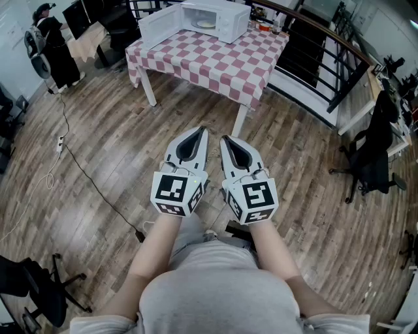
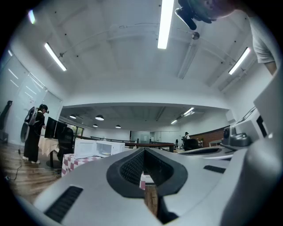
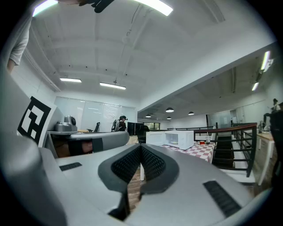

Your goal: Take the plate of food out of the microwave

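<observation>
A white microwave [image 1: 219, 19] stands on the table with the red-and-white checked cloth [image 1: 202, 62] far ahead, its door [image 1: 160, 25] swung open to the left. A plate of food [image 1: 206, 24] lies inside. My left gripper [image 1: 196, 133] and right gripper [image 1: 226, 139] are held side by side over the wooden floor, well short of the table, both shut with nothing between the jaws. The microwave [image 2: 97, 148] sits far beyond my left gripper [image 2: 143, 151]. The right gripper view shows the microwave [image 3: 177, 138] and plate [image 3: 174, 142] off to the right of my right gripper [image 3: 141, 148].
A person [image 1: 51, 47] stands at the back left by a desk. A black railing [image 1: 326, 59] runs behind and right of the table. An office chair [image 1: 372, 160] stands at the right, another chair [image 1: 32, 287] at the lower left. A cable [image 1: 78, 163] trails across the floor.
</observation>
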